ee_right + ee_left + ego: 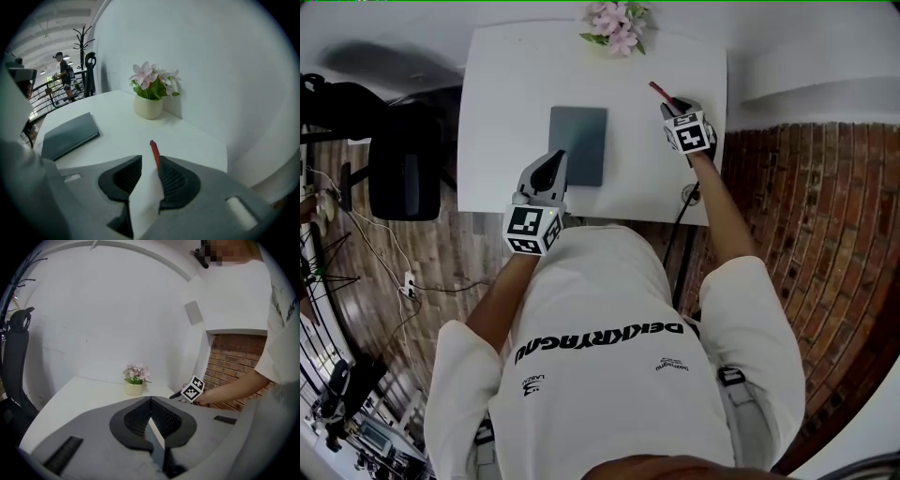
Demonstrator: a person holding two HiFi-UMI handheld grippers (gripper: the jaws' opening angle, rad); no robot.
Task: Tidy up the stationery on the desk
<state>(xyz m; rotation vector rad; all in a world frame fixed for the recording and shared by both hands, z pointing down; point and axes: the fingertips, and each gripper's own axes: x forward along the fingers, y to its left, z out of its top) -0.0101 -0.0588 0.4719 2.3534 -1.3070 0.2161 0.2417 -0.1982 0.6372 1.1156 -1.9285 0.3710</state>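
The big white desk point(506, 84) is mostly bare. A gray notebook point(578, 143) lies flat in the middle of it. A little pot of pink flowers point(619, 23) stands at the far edge, by the wall.

The step right now looks like picking up the pen. The right gripper point(150, 161) points down at the desk with its jaws spread wide. A thin red pen point(153, 152) sits between them, close to one pad, with white desk showing on its other side. The pads are not pressing on it yet. I think the next move is to squeeze the jaws together on the pen, lift it, and carry it over to the notebook.

The left gripper point(151, 404) is pressed together with nothing in it. It hangs above the near edge of the desk, close to the notebook.

The pen is near the right side of the desk, so a bump could roll it off that edge. There is plenty of bare desk between the pen and the notebook. The flowers are well away from that path.
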